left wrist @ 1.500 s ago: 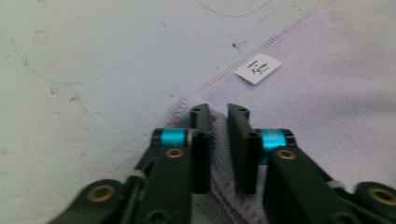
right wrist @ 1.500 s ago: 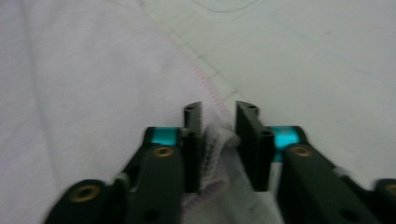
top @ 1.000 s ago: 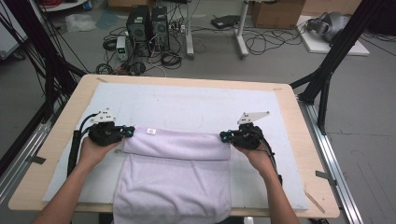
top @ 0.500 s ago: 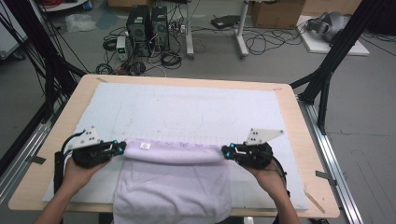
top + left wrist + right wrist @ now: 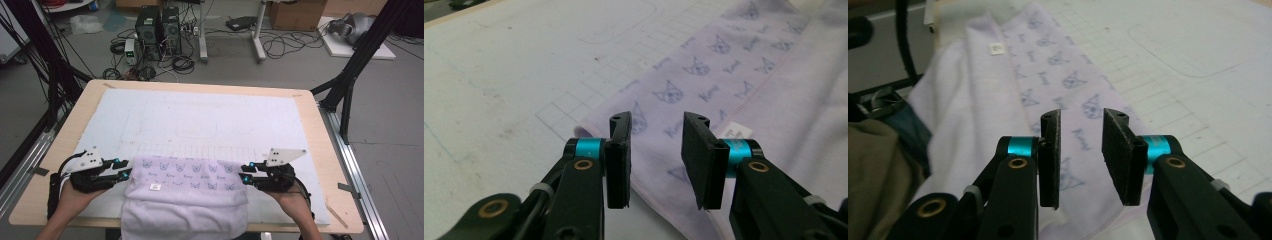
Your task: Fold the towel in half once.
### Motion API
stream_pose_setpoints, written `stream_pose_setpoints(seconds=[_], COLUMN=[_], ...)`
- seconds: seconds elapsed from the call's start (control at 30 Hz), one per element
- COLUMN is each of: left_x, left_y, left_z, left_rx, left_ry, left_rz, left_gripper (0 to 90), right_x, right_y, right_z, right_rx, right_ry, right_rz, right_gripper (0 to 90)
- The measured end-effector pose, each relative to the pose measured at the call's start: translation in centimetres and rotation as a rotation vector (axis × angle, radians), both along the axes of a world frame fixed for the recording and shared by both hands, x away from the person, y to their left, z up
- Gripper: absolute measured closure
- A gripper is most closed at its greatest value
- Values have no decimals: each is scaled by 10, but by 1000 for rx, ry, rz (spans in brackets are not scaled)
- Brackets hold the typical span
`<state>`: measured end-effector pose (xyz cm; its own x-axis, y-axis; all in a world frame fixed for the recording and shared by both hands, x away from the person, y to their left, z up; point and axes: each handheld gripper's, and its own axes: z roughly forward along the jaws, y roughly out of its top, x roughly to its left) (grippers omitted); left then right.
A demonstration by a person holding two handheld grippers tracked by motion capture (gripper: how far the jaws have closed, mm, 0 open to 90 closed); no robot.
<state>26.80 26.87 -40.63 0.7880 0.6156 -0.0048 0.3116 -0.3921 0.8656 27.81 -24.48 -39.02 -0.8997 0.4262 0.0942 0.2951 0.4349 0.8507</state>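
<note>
Since the earlier pictures both hands have drawn toward the near edge of the table, dragging the towel's (image 5: 186, 200) far edge back over itself, so a band printed with small cat faces now lies turned up across its top; the jaws of both grippers have just been opening, and nothing is pinched between them now.

Nearest, the towel's lower part hangs over the near edge of the table (image 5: 65, 145); a small white label (image 5: 155, 187) sits on the fold. The left gripper (image 5: 126, 173) rests at the left end of the printed band, its jaws a narrow gap apart, with the corner of the cloth lying beneath them but not clamped, as the left gripper view shows (image 5: 656, 160); the right gripper (image 5: 244, 176) stands likewise at the right end, jaws narrowly parted over the cloth (image 5: 1080, 160).

This looks like the release after one fold; the next move probably calls for lifting both grippers clear without snagging the edge, then taking fresh corners for a further fold.

The towel lies on a pale mat (image 5: 200, 120) marked with a faint grid and an outline; beyond the wooden tabletop are a grey floor, computer towers (image 5: 159, 30), loose cables (image 5: 285, 47) and cardboard boxes (image 5: 300, 12).
</note>
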Motion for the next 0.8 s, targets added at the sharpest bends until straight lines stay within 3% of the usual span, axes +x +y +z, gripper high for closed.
stream_pose_setpoints(seconds=[0.17,0.27,0.4,0.47,0.6,0.73,0.8], left_x=[19,30,46,56,67,72,72], left_y=[-8,-11,-18,-22,-28,-27,-27], left_z=[-8,-11,-14,-16,-23,-31,-35], left_rx=[26,34,42,50,75,111,125], left_ry=[20,28,55,88,122,174,194], left_rz=[13,25,49,49,51,45,33], left_gripper=[649,632,546,476,441,486,558], right_x=[22,30,42,49,62,71,73], right_y=[7,10,8,8,10,10,12], right_z=[-18,-24,-28,-30,-37,-48,-52], right_rx=[-57,-97,-101,-102,-125,-128,-137], right_ry=[40,30,50,64,88,137,147], right_rz=[-19,-42,-81,-91,-106,-117,-100], right_gripper=[646,607,556,533,477,451,486])
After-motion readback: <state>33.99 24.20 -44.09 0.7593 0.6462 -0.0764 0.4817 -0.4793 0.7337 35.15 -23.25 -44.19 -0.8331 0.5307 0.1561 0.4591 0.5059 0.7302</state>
